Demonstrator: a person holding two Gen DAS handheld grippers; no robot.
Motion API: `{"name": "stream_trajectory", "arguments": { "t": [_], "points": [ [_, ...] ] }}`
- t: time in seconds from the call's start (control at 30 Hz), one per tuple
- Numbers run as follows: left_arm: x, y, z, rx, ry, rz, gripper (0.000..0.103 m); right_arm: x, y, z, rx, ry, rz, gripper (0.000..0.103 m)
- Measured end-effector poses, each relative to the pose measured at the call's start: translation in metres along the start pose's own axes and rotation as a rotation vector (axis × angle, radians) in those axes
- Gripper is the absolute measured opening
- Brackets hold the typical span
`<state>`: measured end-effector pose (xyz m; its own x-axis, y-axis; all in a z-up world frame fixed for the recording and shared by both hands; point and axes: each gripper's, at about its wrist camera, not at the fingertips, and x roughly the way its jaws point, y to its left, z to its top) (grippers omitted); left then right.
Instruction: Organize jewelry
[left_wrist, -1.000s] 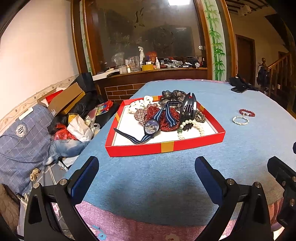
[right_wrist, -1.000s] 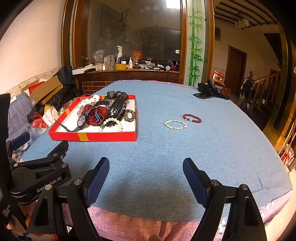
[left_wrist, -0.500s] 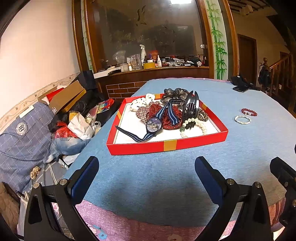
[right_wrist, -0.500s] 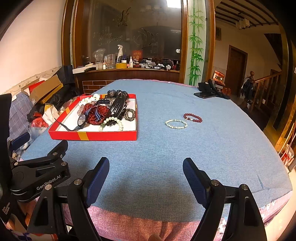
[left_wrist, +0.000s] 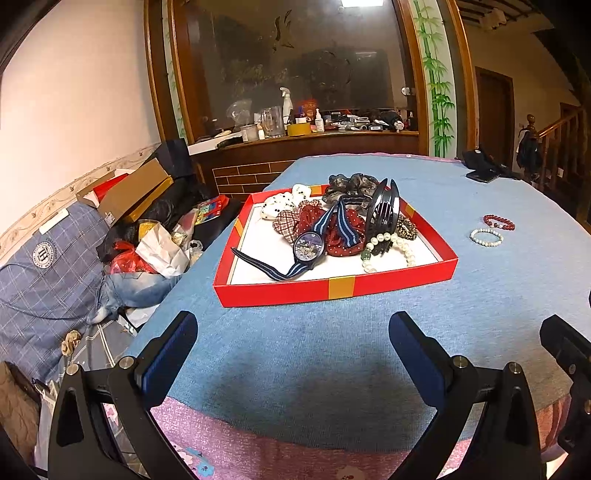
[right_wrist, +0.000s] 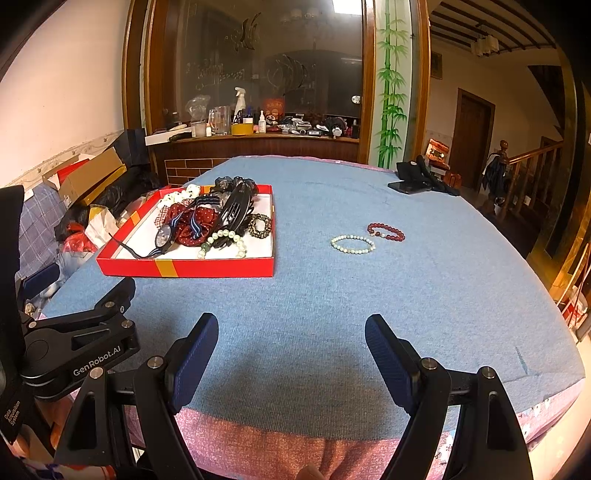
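Only right view: left hand-held gripper (right_wrist: 125, 291) side-on, prob. open.

Both grippers are the same build: matte black angular frames, two fingers each faced with ribbed dark-blue pads. Left gripper (left_wrist: 291, 343): silver round-head screws at the finger pivots. Right gripper (right_wrist: 291, 347): same screws. In the right wrist view the left unit's side reads "GenRobot.AI" in white, with smaller white lettering just left of that logo.

Dark glass partition (right_wrist: 258, 74), brick-fronted counter (right_wrist: 255, 144), wooden staircase (right_wrist: 535, 162).
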<state>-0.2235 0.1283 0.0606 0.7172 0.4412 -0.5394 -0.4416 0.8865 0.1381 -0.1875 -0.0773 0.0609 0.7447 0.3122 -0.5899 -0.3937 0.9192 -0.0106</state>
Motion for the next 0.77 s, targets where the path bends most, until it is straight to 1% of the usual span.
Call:
{"name": "stream_trajectory", "arguments": {
  "t": [0.57, 0.67, 0.77],
  "points": [
    [0.0006, 0.0005, -0.0001, 0.001, 0.001, 0.0, 0.103, 0.0009, 0.0001, -0.0019, 0.0, 0.003, 0.002, 0.086],
    [0.0, 0.0028, -0.0017, -0.002, 0.012, -0.02, 0.103, 0.0011, -0.001, -0.0018, 0.005, 0.002, 0.002, 0.085],
    [-0.0035, 0.0043, -0.0007, -0.004, -0.006, -0.022, 0.103, -0.0003, -0.008, -0.0008, 0.028, -0.01, -0.006, 0.085]
  ]
}}
